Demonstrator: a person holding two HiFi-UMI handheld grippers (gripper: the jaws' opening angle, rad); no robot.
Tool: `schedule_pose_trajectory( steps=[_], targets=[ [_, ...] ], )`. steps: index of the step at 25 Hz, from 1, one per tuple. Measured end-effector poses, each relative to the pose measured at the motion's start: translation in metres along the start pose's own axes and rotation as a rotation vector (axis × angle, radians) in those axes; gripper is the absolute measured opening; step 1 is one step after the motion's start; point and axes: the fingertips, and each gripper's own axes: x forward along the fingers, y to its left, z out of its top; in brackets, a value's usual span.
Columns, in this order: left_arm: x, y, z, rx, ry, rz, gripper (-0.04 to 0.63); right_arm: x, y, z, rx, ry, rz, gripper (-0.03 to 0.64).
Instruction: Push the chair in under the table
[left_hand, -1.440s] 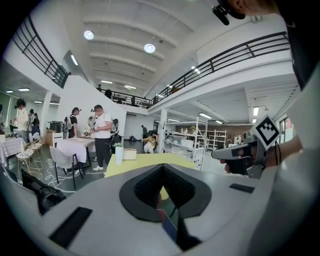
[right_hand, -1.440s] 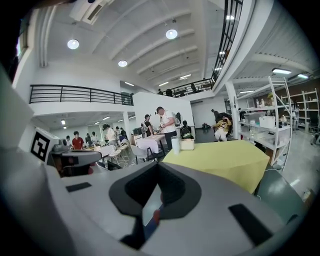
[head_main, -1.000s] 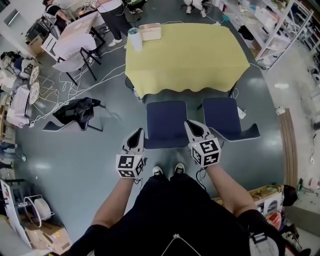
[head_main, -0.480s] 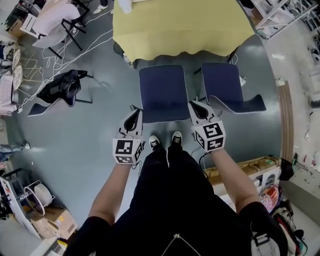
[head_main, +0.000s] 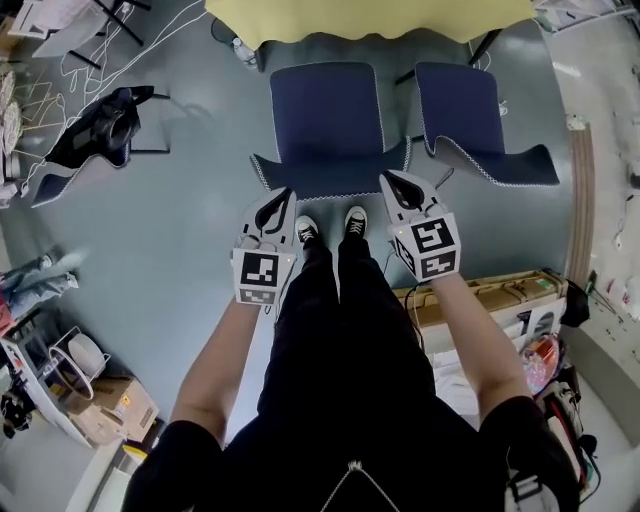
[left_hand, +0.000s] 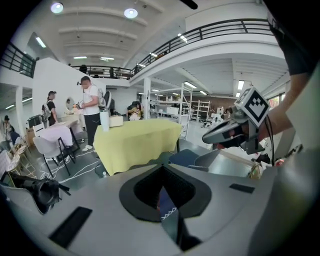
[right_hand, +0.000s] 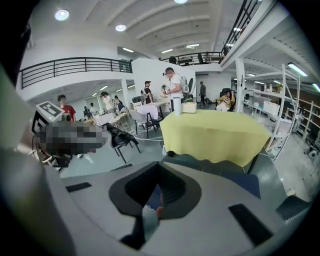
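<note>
1. The chair (head_main: 328, 115) is standing just ahead of both claws, between them and the yellow-draped surface (head_main: 370, 15). Its seat is lying out in the open, short of the drape's hem.
2. Its backrest (head_main: 330, 182) is facing the person, with its top rim running from one claw's tip across to the other's.
3. The left claw (head_main: 284, 197) is pointing forward and down at the backrest's left end. Its jaws are pressing together and gripping nothing, and the white-stitched rim (left_hand: 169, 214) is showing just past them.
4. The right claw (head_main: 391, 182) is pointing likewise at the right end, with its jaws together and empty.
5. Whether either tip is touching the backrest cannot be told.
6. The person's shoes (head_main: 307, 229) are standing between the claws, just behind the backrest.
7. A second chair (head_main: 465, 100) is sitting to the right of the right claw.
8. A black bundle (head_main: 100, 125) is lying well to the left of the left claw.
</note>
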Motion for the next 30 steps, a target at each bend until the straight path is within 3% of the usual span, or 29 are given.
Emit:
schedule_pose_trajectory(
  steps=[6, 7, 9, 12, 19, 30],
  targets=[
    [0.020, -0.020, -0.043, 0.081, 0.092, -0.067, 0.019, 0.022, 0.014, -0.048, -0.030, 0.128, 0.058, 0.017],
    [0.023, -0.023, -0.050, 0.095, 0.109, -0.076, 0.036, 0.025, 0.015, -0.054, -0.044, 0.138, 0.065, 0.018],
    [0.030, -0.028, -0.063, 0.131, 0.140, -0.095, 0.104, 0.031, 0.021, -0.062, -0.076, 0.161, 0.091, 0.099],
    [0.037, -0.035, -0.079, 0.198, 0.190, -0.122, 0.176, 0.038, 0.033, -0.074, -0.139, 0.216, 0.140, 0.164],
    [0.057, -0.034, -0.119, 0.325, 0.350, -0.170, 0.285, 0.057, 0.039, -0.105, -0.378, 0.382, 0.171, 0.218],
    [0.094, -0.026, -0.153, 0.531, 0.477, -0.190, 0.293, 0.100, 0.033, -0.149, -0.685, 0.542, 0.182, 0.222]
  ],
)
